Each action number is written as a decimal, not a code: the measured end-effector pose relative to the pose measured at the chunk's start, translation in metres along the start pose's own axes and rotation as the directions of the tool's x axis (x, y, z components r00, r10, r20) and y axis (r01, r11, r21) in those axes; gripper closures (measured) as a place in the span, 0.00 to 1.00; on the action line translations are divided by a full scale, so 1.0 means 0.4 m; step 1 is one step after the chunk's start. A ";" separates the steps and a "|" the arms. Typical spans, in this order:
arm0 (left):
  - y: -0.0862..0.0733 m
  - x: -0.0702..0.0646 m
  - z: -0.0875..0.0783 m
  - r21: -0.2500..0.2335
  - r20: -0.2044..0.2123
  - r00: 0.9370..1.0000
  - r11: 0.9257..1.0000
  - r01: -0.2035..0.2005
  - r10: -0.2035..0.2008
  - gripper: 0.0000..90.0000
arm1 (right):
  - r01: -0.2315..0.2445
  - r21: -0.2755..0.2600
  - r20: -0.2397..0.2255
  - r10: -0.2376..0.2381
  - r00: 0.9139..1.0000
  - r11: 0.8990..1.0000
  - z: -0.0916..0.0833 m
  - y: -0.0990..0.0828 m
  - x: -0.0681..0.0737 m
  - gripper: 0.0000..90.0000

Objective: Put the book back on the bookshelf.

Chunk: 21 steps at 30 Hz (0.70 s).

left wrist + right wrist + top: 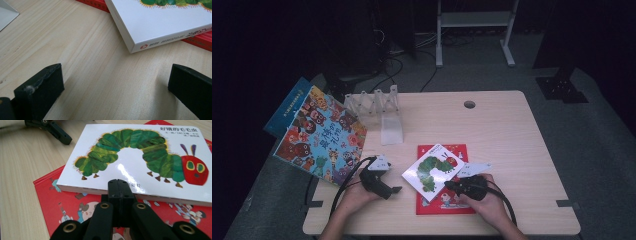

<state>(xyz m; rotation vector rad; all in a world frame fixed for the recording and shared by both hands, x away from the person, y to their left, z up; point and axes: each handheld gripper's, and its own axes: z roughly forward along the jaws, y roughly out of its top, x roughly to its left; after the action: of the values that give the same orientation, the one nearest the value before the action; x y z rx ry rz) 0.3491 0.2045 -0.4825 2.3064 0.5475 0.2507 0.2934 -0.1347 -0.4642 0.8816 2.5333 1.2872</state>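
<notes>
A white board book with a green caterpillar (433,170) (140,157) (160,22) lies askew on top of a flat red picture book (459,150) (57,197) (200,41) at the table's front middle. My right gripper (449,185) (119,187) is shut, its jaws pressed together with nothing between them, and its tip sits at the white book's near edge, over the red cover. My left gripper (394,192) (115,72) is open, its jaws wide apart over bare wood just short of the white book's corner. It also appears in the right gripper view as the left gripper (53,130).
A large colourful picture book (319,135) overhangs the table's left edge on top of a blue book (287,107). A white slotted rack (377,107) (7,13) stands at the back left. The light wooden table (512,140) has a cable hole (469,104).
</notes>
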 end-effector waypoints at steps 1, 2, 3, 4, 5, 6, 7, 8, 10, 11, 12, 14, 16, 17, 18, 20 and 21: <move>0.000 0.001 0.000 -0.003 0.001 1.000 1.000 0.003 -0.003 0.00 | 0.003 0.000 -0.002 -0.003 1.000 1.000 0.002 0.001 0.002 0.99; 0.001 0.002 -0.001 0.001 0.005 1.000 1.000 0.007 -0.007 0.00 | 0.004 -0.002 -0.001 -0.004 1.000 1.000 0.003 0.001 0.003 0.99; 0.003 0.004 -0.002 0.004 0.010 1.000 1.000 0.017 -0.017 0.00 | 0.000 -0.003 0.002 0.000 1.000 1.000 0.005 0.002 0.004 0.99; 0.005 0.004 -0.001 -0.001 0.015 0.999 0.999 0.033 -0.033 0.00 | 0.006 0.003 0.003 -0.006 1.000 1.000 0.007 0.002 0.004 0.99; 0.009 0.005 -0.003 0.002 0.032 0.999 0.999 0.042 -0.042 0.00 | 0.011 0.009 0.005 -0.011 1.000 1.000 0.009 0.001 0.003 0.99; 0.012 0.007 -0.005 0.006 0.042 0.998 0.999 0.040 -0.040 0.00 | 0.017 0.018 0.004 -0.017 1.000 1.000 0.012 0.000 0.002 0.99; 0.018 0.006 -0.008 0.010 0.053 0.997 0.999 0.049 -0.049 0.00 | 0.019 0.019 0.004 -0.019 1.000 1.000 0.012 -0.001 0.002 0.99; 0.024 0.003 -0.009 0.004 0.057 0.996 0.998 0.064 -0.064 0.00 | 0.022 0.021 0.006 -0.022 1.000 1.000 0.012 -0.001 0.003 0.99; 0.040 0.004 -0.013 0.012 0.058 0.997 0.998 0.054 -0.055 0.00 | 0.026 0.028 0.010 -0.026 1.000 0.999 0.012 -0.001 0.004 0.99; 0.050 0.002 -0.015 0.004 0.062 0.996 0.998 0.070 -0.070 0.00 | 0.025 0.029 0.009 -0.025 1.000 0.999 0.012 -0.001 0.004 0.99; 0.058 0.003 -0.015 0.000 0.071 0.994 0.997 0.080 -0.080 0.00 | 0.025 0.028 0.007 -0.026 1.000 0.999 0.013 -0.002 0.003 0.99; 0.073 0.004 -0.010 0.007 0.096 0.989 0.994 0.112 -0.112 0.00 | 0.027 0.029 0.005 -0.027 1.000 0.999 0.013 -0.001 0.002 0.99; 0.088 0.001 -0.001 0.022 0.110 0.986 0.992 0.124 -0.126 0.00 | 0.025 0.039 0.006 -0.025 1.000 0.999 0.014 -0.002 0.003 0.99; 0.095 0.002 0.005 0.034 0.112 0.987 0.993 0.114 -0.118 0.00 | 0.027 0.045 0.009 -0.027 1.000 0.999 0.016 -0.003 0.004 0.99; 0.102 0.000 0.014 0.042 0.114 0.985 0.992 0.122 -0.126 0.00 | 0.031 0.050 0.008 -0.031 0.999 0.998 0.019 -0.005 0.005 0.99; 0.110 0.000 0.025 0.048 0.122 0.984 0.991 0.124 -0.129 0.00 | 0.028 0.046 0.008 -0.029 1.000 0.999 0.024 -0.005 0.009 0.99; 0.114 0.001 0.030 0.055 0.130 0.984 0.992 0.115 -0.121 0.00 | 0.036 0.051 0.008 -0.036 0.999 0.998 0.024 -0.004 0.009 0.99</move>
<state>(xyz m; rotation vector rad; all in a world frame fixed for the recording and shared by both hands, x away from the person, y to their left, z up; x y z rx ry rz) 0.3676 0.1682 -0.4584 2.3066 0.6257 0.0264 0.2937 -0.1268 -0.4707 0.8454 2.5737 1.2111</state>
